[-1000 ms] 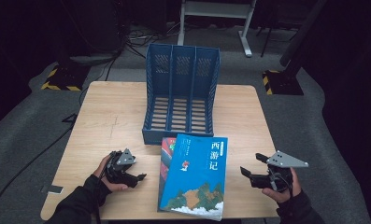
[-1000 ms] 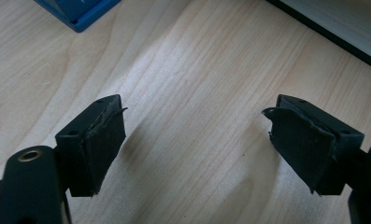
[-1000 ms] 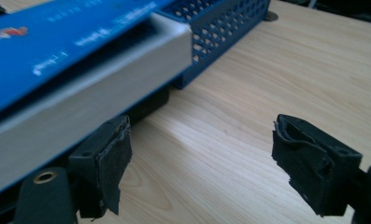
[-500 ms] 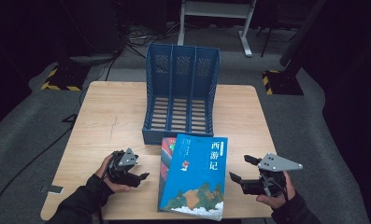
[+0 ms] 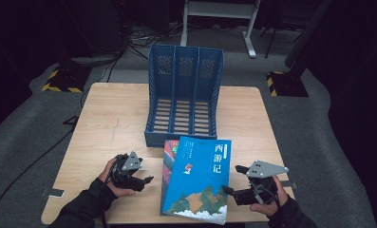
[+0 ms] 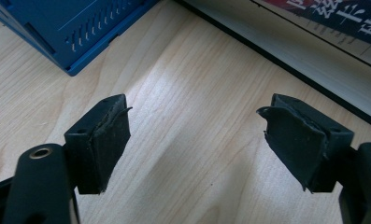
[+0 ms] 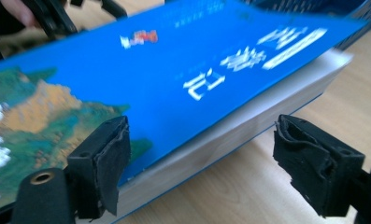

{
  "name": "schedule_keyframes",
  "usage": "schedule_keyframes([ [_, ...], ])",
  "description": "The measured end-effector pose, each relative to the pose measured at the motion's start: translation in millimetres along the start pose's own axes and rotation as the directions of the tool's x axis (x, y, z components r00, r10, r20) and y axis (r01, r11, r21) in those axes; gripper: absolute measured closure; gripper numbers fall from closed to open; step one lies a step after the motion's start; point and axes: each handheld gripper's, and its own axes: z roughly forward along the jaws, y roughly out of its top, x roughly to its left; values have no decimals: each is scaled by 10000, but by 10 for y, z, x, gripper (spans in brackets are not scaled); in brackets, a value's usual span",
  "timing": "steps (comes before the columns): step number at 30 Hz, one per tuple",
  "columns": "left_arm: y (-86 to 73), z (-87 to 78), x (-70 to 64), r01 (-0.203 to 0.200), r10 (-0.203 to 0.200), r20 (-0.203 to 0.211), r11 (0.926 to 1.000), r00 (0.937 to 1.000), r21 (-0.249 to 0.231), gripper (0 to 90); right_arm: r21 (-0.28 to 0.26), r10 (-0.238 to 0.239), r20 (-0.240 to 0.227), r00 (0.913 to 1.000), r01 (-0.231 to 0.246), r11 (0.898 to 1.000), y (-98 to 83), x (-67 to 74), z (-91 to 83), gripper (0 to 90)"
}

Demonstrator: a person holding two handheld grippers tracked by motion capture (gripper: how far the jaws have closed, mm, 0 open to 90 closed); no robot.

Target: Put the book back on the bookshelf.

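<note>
A thick blue book (image 5: 198,178) lies on top of a second book with a dark red cover (image 5: 169,152) at the table's front middle. My right gripper (image 5: 230,178) sits at the blue book's right edge. In the right gripper view my right gripper (image 7: 202,123) is open and has just opened a little further. The blue book's (image 7: 174,60) white page edge lies in the gap, and the pads do not press on it. My left gripper (image 5: 147,183) rests left of the books and points at them. My left gripper (image 6: 197,109) is open over bare wood.
A blue three-slot file rack (image 5: 183,95) stands behind the books, with its corner (image 6: 80,28) in the left gripper view. The lower book's edge (image 6: 323,56) runs across that view's upper right. The wooden table (image 5: 110,118) ends close behind both hands. Cables lie on the floor beyond.
My right gripper has slid left across the table up to the blue book's right edge. The left gripper and the books have stayed where they were.
</note>
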Motion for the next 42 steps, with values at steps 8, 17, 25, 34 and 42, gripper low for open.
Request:
schedule_keyframes([
  [8, 17, 5, -5, -52, 52, 105, 10000, 9999, -80, 222, 633, 766, -1252, 9892, -691, 9956, 6, -125, 176, 123],
  [17, 43, 20, -26, -245, 245, 18, 9996, 9997, -102, 233, 810, 485, -1352, 9896, -378, 9960, 63, -119, 216, 109],
  [25, 55, 41, -27, -250, 252, 168, 9996, 9995, -157, 239, 186, 30, -1022, 9948, -11, 9998, 121, -102, 204, 209],
  [34, 53, 51, -7, -74, 84, 395, 9996, 9992, -268, 239, -371, 281, -1708, 9849, -350, 9987, 209, -171, 342, 495],
  [42, 65, 76, 15, 49, -33, 430, 9993, 9991, -363, 256, -756, 106, -2080, 9781, -268, 9968, 254, -144, 495, 593],
])
